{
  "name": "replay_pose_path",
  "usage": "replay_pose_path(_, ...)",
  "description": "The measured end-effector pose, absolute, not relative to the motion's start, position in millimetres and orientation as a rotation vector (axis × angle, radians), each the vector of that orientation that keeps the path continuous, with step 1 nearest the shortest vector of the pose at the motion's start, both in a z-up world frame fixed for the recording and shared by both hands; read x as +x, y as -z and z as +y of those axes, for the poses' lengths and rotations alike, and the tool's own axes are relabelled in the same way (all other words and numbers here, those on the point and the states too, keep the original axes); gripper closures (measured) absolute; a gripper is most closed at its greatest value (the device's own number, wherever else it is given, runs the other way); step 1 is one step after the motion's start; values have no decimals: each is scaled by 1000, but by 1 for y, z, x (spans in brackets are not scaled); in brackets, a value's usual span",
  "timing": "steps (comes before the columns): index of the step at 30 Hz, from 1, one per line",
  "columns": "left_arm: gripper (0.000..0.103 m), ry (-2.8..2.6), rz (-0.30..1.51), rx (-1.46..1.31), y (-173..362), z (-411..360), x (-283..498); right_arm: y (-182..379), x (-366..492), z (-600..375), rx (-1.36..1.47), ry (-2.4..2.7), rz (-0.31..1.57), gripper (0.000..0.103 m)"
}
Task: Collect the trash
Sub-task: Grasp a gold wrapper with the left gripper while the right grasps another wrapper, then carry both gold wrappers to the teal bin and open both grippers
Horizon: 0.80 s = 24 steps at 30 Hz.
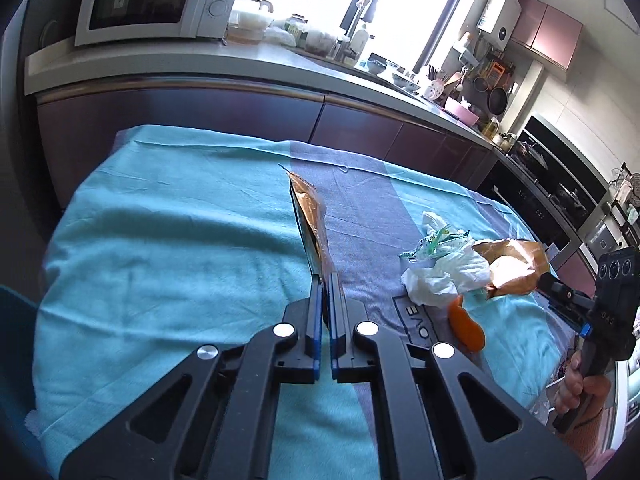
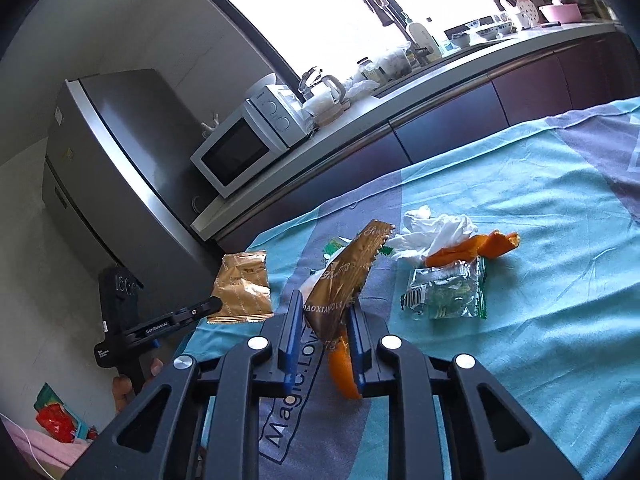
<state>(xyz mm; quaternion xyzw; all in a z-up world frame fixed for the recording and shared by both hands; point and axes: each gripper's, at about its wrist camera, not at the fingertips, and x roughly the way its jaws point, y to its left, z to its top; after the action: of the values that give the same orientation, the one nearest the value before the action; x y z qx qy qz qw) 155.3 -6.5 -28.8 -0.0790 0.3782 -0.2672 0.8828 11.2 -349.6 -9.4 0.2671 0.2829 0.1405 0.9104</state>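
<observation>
Gold foil wrapper [image 1: 310, 220] sits edge-on in the left gripper [image 1: 325, 280], jaws clamped tight on its lower end, wrapper lifted off the teal and grey tablecloth [image 1: 160, 240]; the right wrist view shows the same packet flat-on at the gripper tip. Right gripper [image 2: 326, 312] pinches a second gold-brown wrapper [image 2: 344, 276] between its blue pads, jaws narrow, wrapper raised and tilted up to the right. Orange peel strip [image 2: 342, 372] lies just below between the fingers; whether it is gripped too cannot be told. Remaining trash on the cloth: crumpled white tissue [image 2: 436, 228], another orange peel [image 2: 476, 250] touching it, silver-green snack packet [image 2: 444, 294] just beside them. Hand [image 1: 580, 384] holds the right gripper handle. Microwave [image 1: 156, 0] on the counter behind.
</observation>
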Motion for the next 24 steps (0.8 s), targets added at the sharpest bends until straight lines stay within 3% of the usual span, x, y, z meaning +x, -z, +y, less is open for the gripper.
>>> replay_pose_path(11, 100, 523, 714, -173, 9, 46, 113, -19, 1, -329, 488, -359, 514, 83)
replay_pose_path(24, 100, 412, 658, -203, -4, 108, 72, -19, 35, -242, 453, -624, 579, 83)
